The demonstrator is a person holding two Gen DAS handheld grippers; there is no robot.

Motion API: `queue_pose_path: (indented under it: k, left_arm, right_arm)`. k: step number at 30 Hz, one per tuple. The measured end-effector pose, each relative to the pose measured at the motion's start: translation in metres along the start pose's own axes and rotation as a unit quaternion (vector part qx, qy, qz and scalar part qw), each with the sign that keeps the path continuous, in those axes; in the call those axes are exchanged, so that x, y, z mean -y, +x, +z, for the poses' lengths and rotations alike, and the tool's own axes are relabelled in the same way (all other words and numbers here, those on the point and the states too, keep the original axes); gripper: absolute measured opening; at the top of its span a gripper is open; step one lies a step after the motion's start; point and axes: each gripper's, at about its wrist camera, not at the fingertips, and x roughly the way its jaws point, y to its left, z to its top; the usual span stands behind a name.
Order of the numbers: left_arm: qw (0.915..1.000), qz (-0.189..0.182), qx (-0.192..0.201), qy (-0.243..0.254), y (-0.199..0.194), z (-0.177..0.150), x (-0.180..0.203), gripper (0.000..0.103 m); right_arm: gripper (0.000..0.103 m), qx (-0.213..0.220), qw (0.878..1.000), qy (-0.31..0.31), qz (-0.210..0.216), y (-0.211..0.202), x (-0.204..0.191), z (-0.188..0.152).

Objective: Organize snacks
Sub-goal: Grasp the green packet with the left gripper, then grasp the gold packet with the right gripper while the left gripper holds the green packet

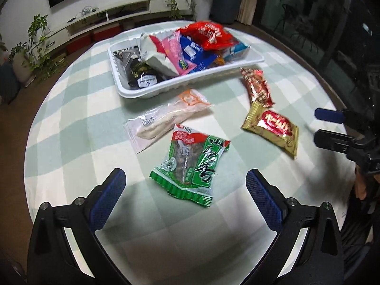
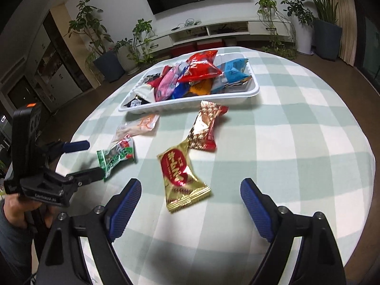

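Both grippers are hanging released: left gripper over green packet, right gripper over gold packet. White tray contents are overlapping, lower packets hidden.

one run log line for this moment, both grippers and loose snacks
left gripper: open over green packet | right gripper: open over gold packet | white plastic tray: part filled

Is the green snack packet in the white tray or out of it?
Out. The green packet lies flat on the checked tablecloth, nearer the camera than the white tray.
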Motion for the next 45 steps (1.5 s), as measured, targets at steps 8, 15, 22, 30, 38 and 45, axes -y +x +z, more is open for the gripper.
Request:
queue_pose_path:
  k: [8,15,22,30,38,45]
  left_arm:
    - [0.9985,0.011,-0.033,0.043,0.016,0.016,0.001,0.102]
    - [0.9953,0.011,-0.068,0.069,0.037,0.026,0.002,0.099]
    - [0.9954,-0.014,-0.075,0.057,0.046,0.029,-0.004,0.08]
    - [0.9967,-0.016,-0.069,0.041,0.041,0.031,-0.004,0.044]
    - [0.9981,-0.034,-0.051,0.008,0.026,0.015,0.002,0.032]
    - [0.9973,-0.053,-0.031,-0.041,0.009,-0.014,0.008,0.031]
  right_arm:
    - [0.084,-0.006,1.0,-0.025,-0.006,0.005,-0.008,-0.006]
    - [0.08,-0.015,0.999,-0.032,-0.004,0.011,-0.009,-0.008]
    - [0.077,-0.024,0.999,-0.033,-0.001,0.016,-0.009,-0.009]
    - [0.076,-0.024,0.999,-0.037,-0.002,0.017,-0.011,-0.01]
    - [0.075,-0.028,0.999,-0.045,-0.008,0.018,-0.013,-0.002]
    - [0.073,-0.054,0.995,-0.085,-0.018,0.038,-0.023,0.011]
